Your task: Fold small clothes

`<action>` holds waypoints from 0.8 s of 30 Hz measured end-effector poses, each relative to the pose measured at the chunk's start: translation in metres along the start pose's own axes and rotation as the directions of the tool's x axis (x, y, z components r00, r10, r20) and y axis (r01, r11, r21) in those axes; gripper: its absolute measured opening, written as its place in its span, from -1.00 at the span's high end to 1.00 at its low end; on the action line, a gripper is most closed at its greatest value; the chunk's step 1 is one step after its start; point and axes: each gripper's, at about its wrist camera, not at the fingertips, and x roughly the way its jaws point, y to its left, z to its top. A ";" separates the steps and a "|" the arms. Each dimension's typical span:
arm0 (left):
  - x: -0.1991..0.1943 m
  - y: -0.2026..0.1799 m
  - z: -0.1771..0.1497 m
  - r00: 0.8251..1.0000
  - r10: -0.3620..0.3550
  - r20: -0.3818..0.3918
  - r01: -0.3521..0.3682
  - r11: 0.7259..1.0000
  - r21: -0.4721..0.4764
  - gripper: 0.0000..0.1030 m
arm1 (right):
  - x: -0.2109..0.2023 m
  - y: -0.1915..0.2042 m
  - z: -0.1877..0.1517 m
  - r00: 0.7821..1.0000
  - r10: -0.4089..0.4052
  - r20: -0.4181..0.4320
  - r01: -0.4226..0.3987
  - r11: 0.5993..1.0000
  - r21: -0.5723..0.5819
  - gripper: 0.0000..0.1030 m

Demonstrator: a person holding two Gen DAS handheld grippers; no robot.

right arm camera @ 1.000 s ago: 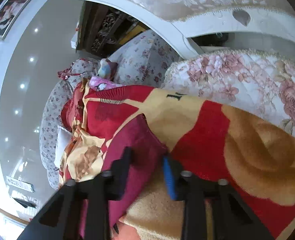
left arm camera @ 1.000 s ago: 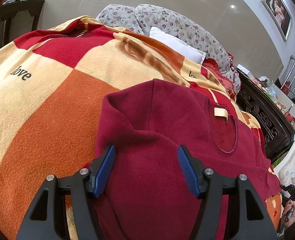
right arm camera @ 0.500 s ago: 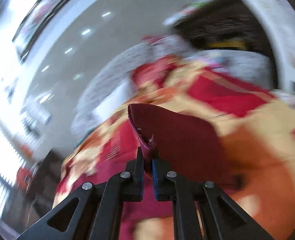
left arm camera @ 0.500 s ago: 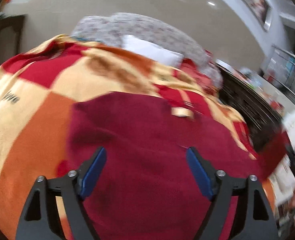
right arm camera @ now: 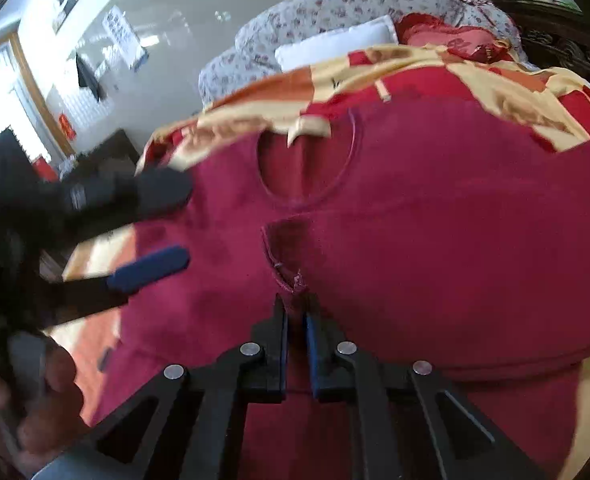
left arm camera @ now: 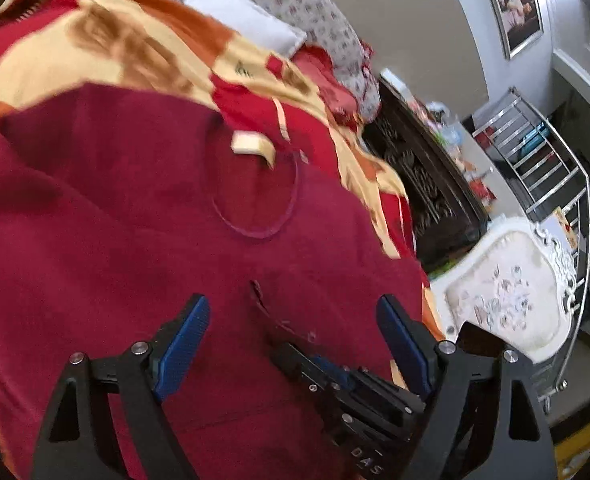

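Jaws of the right gripper [right arm camera: 296, 320] are nearly together, pinching a frayed cuff edge of the dark red sweater [right arm camera: 435, 220] between the blue pads; those of the left gripper [left arm camera: 293, 320] have just been opening and stand wide, with sweater cloth below them but nothing pressed between the pads. That sweater lies spread on the bed, neckline up with a cream label [left arm camera: 251, 146] at the collar, and a sleeve is folded in across its chest. Under it is a red, orange and cream blanket [left arm camera: 107, 44] covering the bed. Beyond lie a white pillow [left arm camera: 243, 20] and floral pillows [right arm camera: 335, 8]. Beside the bed stands a dark carved cabinet [left arm camera: 423, 176].
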 end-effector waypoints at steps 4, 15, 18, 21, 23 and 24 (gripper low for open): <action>0.024 -0.004 -0.008 0.998 0.026 -0.066 -0.027 1.000 -0.016 -0.63 | -0.022 -0.008 -0.008 1.000 0.016 0.025 -0.016 1.000 -0.001 0.39; 0.048 -0.023 -0.013 0.998 0.015 -0.061 -0.017 0.999 -0.036 -0.36 | -0.094 -0.049 -0.054 0.980 -0.070 0.186 0.054 0.994 0.091 -0.20; 0.048 -0.027 -0.013 0.996 0.081 -0.039 -0.081 0.997 -0.006 0.16 | -0.091 -0.052 -0.055 0.984 -0.070 0.165 0.053 0.993 0.104 -0.22; 0.049 -0.032 -0.016 0.987 0.158 -0.028 -0.157 0.987 0.033 0.87 | -0.091 -0.048 -0.054 0.984 -0.078 0.160 0.064 0.994 0.091 -0.22; 0.046 -0.038 -0.017 0.980 0.199 -0.011 -0.198 0.978 0.065 0.90 | -0.091 -0.048 -0.053 0.983 -0.081 0.167 0.066 0.994 0.090 -0.22; 0.044 -0.043 -0.016 0.979 0.206 0.002 -0.205 0.975 0.088 0.90 | -0.093 -0.049 -0.054 0.981 -0.081 0.174 0.065 0.993 0.095 -0.22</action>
